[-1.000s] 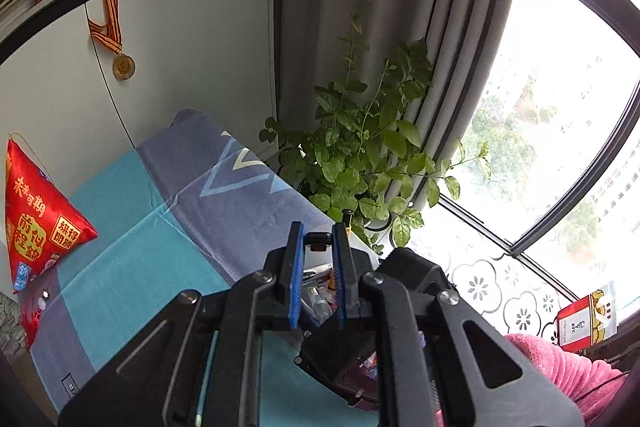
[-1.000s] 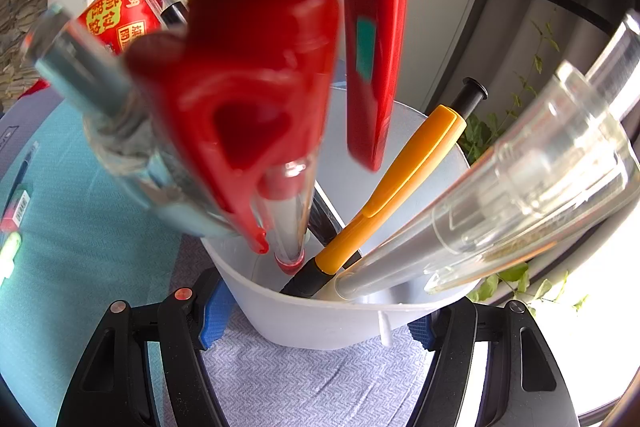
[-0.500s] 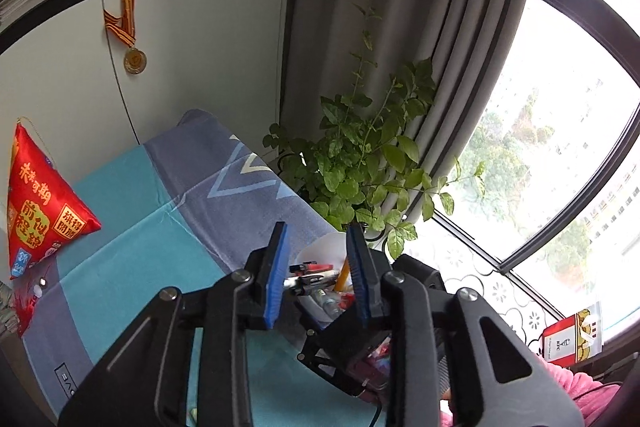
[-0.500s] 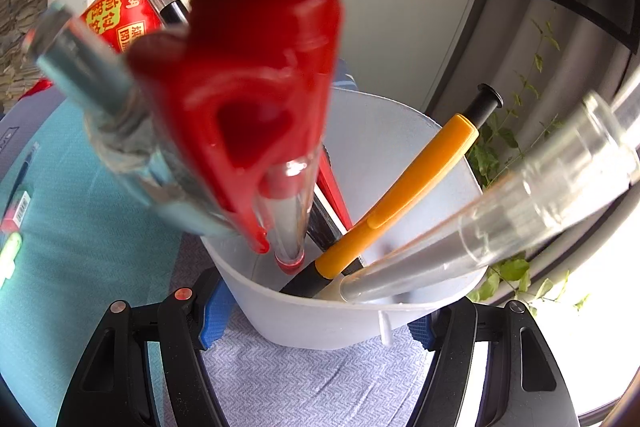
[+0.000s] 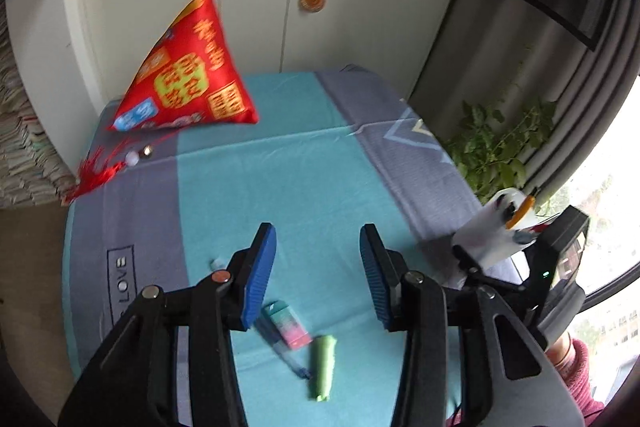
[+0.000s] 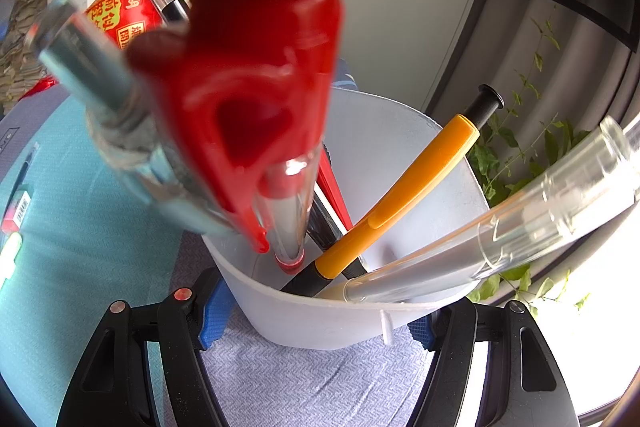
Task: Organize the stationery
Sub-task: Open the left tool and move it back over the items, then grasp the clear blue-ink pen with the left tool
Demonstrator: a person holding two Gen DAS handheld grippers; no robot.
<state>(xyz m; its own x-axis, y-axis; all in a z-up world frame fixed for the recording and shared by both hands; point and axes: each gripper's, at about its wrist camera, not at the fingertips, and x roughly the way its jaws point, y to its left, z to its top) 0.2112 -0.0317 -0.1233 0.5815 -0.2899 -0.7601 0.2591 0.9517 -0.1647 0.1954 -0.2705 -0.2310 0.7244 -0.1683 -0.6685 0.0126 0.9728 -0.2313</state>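
Note:
My left gripper (image 5: 318,247) hovers over the teal cloth, its jaws opening with nothing between them. Just below it lie a teal-and-pink eraser (image 5: 289,325), a green marker (image 5: 323,367) and a blue pen (image 5: 286,355). My right gripper (image 6: 316,323) is shut on a white cup (image 6: 400,131), its blue pads pressing both sides. The cup holds several pens, among them an orange pen (image 6: 412,187), a red-capped pen (image 6: 248,99) and a clear pen (image 6: 520,227). The left wrist view shows the same cup (image 5: 486,239) at the table's right edge.
A red pyramid cushion (image 5: 188,75) with a tassel sits at the table's far left. A leafy plant (image 5: 496,147) stands by the curtain beyond the right edge. A medal (image 5: 312,1) hangs on the white wall. The window is on the right.
My left gripper swung away from the cup to the left over the table, rolled, and its jaws spread apart. A red pen dropped into the cup. The right gripper stayed still.

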